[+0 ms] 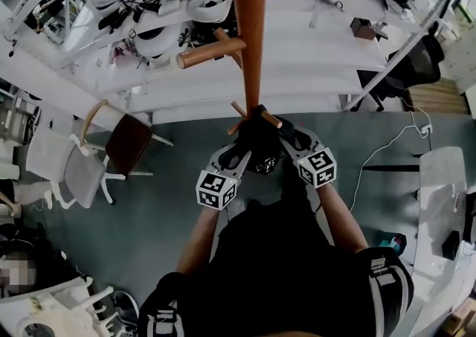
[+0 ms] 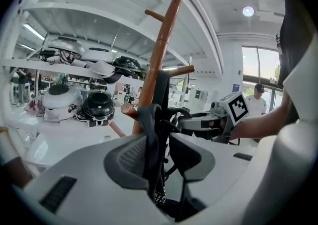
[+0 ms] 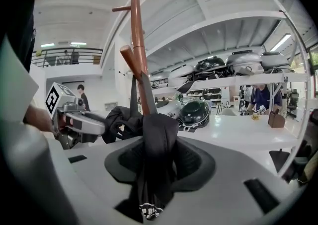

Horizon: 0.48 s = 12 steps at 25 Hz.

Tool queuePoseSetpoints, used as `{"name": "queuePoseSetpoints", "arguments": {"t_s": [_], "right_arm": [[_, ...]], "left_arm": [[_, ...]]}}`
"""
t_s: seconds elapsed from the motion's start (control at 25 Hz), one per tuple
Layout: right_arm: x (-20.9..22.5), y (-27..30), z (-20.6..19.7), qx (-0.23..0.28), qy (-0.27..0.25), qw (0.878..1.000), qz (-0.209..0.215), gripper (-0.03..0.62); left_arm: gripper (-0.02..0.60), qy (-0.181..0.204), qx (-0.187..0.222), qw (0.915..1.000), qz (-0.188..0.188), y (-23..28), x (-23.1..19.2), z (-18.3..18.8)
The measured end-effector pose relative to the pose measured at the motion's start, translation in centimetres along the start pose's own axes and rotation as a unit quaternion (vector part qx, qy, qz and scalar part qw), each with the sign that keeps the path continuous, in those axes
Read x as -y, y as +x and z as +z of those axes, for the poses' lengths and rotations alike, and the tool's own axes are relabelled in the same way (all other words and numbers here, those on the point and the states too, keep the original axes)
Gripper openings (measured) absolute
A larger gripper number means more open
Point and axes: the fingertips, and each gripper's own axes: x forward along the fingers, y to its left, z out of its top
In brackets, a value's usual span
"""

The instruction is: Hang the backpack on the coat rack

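We face the wooden coat rack, its pole rising straight ahead of both gripper tips. The black backpack is gathered between the two tips, pressed up against that pole; how much of it hangs below them we cannot tell. Our right gripper has its jaws partly closed, the pads squeezing a thick bunch of strap that droops beneath them. Our left gripper stands wide: the strap runs between its jaws, lying on the left pad and clear of the right one. A short peg pokes out just left of that strap, beyond the left tip.
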Motion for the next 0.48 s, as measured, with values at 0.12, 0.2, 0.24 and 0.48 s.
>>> {"name": "queuePoseSetpoints", "arguments": {"t_s": [0.12, 0.2, 0.24, 0.48], "right_arm": [[-0.5, -0.3, -0.3, 0.004, 0.006, 1.0, -0.014, 0.158], [-0.7, -0.4, -0.4, 0.008, 0.011, 1.0, -0.022, 0.158], [-0.8, -0.4, -0.3, 0.011, 0.018, 0.999, -0.024, 0.158], [-1.5, 0.4, 0.4, 0.027, 0.029, 0.998, -0.042, 0.143]], "left_arm": [[0.135, 0.0, 0.012, 0.9999, -0.005, -1.3, -0.1, 0.0], [0.135, 0.004, 0.013, 0.9999, -0.009, -1.8, -0.1, 0.1], [0.135, 0.006, 0.013, 0.9998, -0.011, -2.0, -0.1, 0.1], [0.137, 0.021, 0.019, 0.9993, -0.024, -1.8, 1.1, 0.6]]}}
